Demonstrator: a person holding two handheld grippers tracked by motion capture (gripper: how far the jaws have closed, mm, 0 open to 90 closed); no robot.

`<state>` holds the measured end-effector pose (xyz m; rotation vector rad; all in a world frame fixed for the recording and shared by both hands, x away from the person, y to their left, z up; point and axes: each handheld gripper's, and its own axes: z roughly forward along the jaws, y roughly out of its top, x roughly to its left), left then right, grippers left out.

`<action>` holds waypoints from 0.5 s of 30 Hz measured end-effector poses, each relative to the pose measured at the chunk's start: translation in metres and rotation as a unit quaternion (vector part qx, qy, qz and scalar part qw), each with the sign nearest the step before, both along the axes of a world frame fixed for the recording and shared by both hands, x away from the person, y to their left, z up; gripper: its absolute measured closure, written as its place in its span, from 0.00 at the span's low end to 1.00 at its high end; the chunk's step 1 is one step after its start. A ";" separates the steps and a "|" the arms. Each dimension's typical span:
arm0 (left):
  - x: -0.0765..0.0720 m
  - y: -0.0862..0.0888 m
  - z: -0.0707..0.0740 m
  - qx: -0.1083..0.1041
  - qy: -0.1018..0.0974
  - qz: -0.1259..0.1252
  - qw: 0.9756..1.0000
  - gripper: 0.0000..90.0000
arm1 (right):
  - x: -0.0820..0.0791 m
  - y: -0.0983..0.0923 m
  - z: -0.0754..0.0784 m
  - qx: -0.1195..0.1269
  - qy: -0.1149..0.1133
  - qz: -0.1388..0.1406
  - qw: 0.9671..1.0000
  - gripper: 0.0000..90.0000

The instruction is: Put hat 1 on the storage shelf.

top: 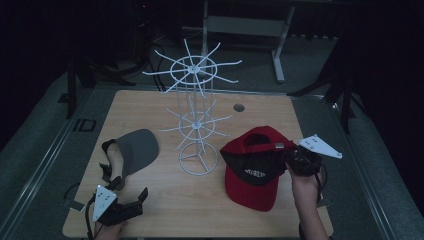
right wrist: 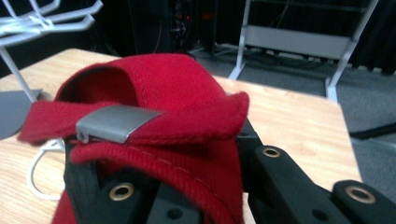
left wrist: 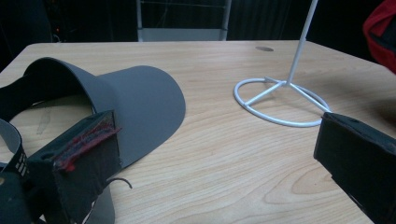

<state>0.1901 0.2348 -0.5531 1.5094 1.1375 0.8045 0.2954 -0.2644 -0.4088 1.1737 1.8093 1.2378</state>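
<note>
A red cap (top: 252,170) lies at the right of the wooden table (top: 145,107). My right gripper (top: 287,157) is shut on its back strap. In the right gripper view the strap and its metal buckle (right wrist: 114,122) bunch up over the gripper (right wrist: 187,186). A grey visor (top: 137,147) rests at the left. Near the front left edge my left gripper (top: 126,184) stands open, just short of the visor. In the left gripper view the visor (left wrist: 144,102) lies ahead, the gripper (left wrist: 217,140) holds nothing, and the cap's edge (left wrist: 380,32) shows far right.
A white wire hanging rack (top: 197,120) stands at the table's middle between visor and cap; its ring base (left wrist: 280,100) lies ahead of my left gripper. A cable hole (top: 239,107) sits at the back. A metal frame (top: 277,45) stands on the floor beyond.
</note>
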 end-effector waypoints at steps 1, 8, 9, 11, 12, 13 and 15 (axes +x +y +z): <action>0.000 0.000 0.000 0.001 -0.005 0.001 1.000 0.01 | -0.002 0.000 0.004 0.002 -0.005 0.002 1.000 0.96; 0.000 -0.003 0.000 -0.003 -0.004 0.001 1.000 0.01 | -0.012 -0.001 0.028 0.011 -0.033 0.009 0.999 0.96; 0.000 -0.004 0.000 -0.021 0.000 -0.001 1.000 0.01 | -0.013 -0.001 0.031 0.011 -0.038 0.008 0.999 0.96; -0.001 -0.008 0.001 -0.036 0.001 -0.006 0.999 0.01 | -0.014 -0.002 0.037 0.011 -0.043 0.008 0.999 0.96; -0.001 -0.012 0.001 -0.037 0.000 -0.011 0.999 0.01 | -0.015 -0.002 0.040 0.010 -0.047 0.006 0.999 0.96; -0.001 -0.015 0.002 -0.033 -0.002 -0.015 0.999 0.01 | -0.015 -0.003 0.042 0.008 -0.049 0.005 0.999 0.96; -0.001 -0.022 0.004 -0.032 0.001 -0.027 0.999 0.01 | -0.016 -0.004 0.046 0.008 -0.054 0.002 0.999 0.96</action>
